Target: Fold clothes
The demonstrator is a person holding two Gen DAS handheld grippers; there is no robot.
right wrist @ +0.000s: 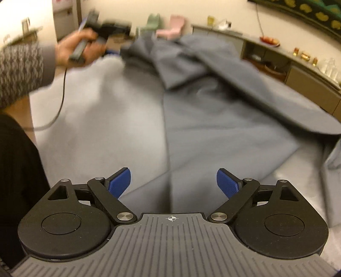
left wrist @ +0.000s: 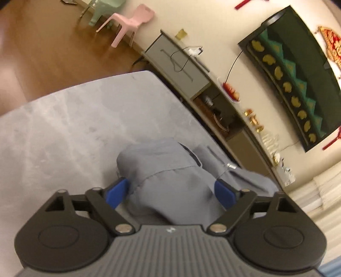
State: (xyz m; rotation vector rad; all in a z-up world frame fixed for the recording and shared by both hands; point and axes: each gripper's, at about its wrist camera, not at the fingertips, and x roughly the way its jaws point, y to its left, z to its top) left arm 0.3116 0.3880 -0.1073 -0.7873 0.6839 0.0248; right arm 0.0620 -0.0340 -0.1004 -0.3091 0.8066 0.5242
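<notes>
A grey garment [right wrist: 213,117] lies spread over the grey table [right wrist: 96,119], its far part bunched and folded over itself. My right gripper [right wrist: 173,183] hangs open above the near, flat part of the cloth, and nothing sits between its blue pads [right wrist: 119,183]. In the left wrist view my left gripper [left wrist: 170,191] is open, with a rumpled mound of the garment [left wrist: 170,170] filling the gap between its blue pads [left wrist: 117,191]. The pads do not visibly pinch it. In the right wrist view a hand [right wrist: 70,49] holds that left gripper, blurred, at the garment's far left end.
The table [left wrist: 53,132] has bare surface left of the cloth. A low sideboard [left wrist: 181,64] with small items runs along the wall behind it. A pink chair [left wrist: 127,23] and a green one [left wrist: 102,10] stand on the wooden floor. A cable [right wrist: 59,102] hangs from the hand.
</notes>
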